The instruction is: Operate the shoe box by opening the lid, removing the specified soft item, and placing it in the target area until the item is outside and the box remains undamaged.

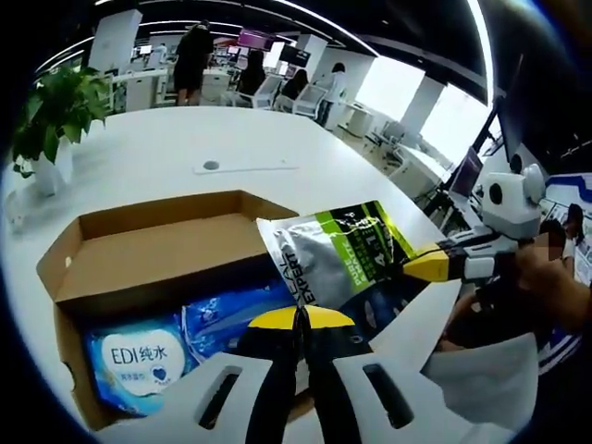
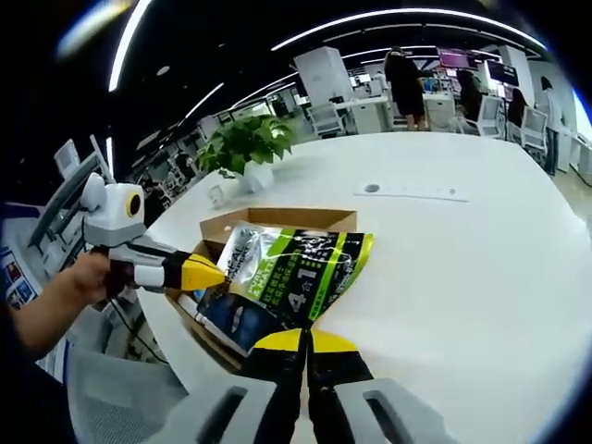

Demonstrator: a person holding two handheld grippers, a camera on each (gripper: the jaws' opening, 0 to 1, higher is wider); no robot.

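The right tool (image 2: pixel 303 340) is clamped on the lower edge of the pouch (image 2: pixel 298 268), a grey and green soft pack, and holds it up over the open box (image 2: pixel 277 220). In the left gripper view the pouch (image 1: pixel 333 250) hangs at about 3 o'clock from the box (image 1: pixel 148 250), with the right tool (image 1: pixel 427 266) pinching it from that side. The left tool (image 1: pixel 298 326) has its jaws together and nothing visible between them; in the right gripper view it (image 2: pixel 205 274) sits at 9 o'clock of the pouch, its tip at or very near the pouch edge, contact unclear.

The lid flap stands open, and a blue wipes pack (image 1: pixel 139 363) plus another blue pack lie inside the box.

Risks, as I judge them: the grip is only on a thin edge, so the pouch may slip and drop back into the box. A sagging corner could catch the cardboard wall and tear or drag it as the pouch moves toward the bare tabletop (image 2: pixel 462 277). The box sits close to the tabletop edge, so a snag could pull it off.
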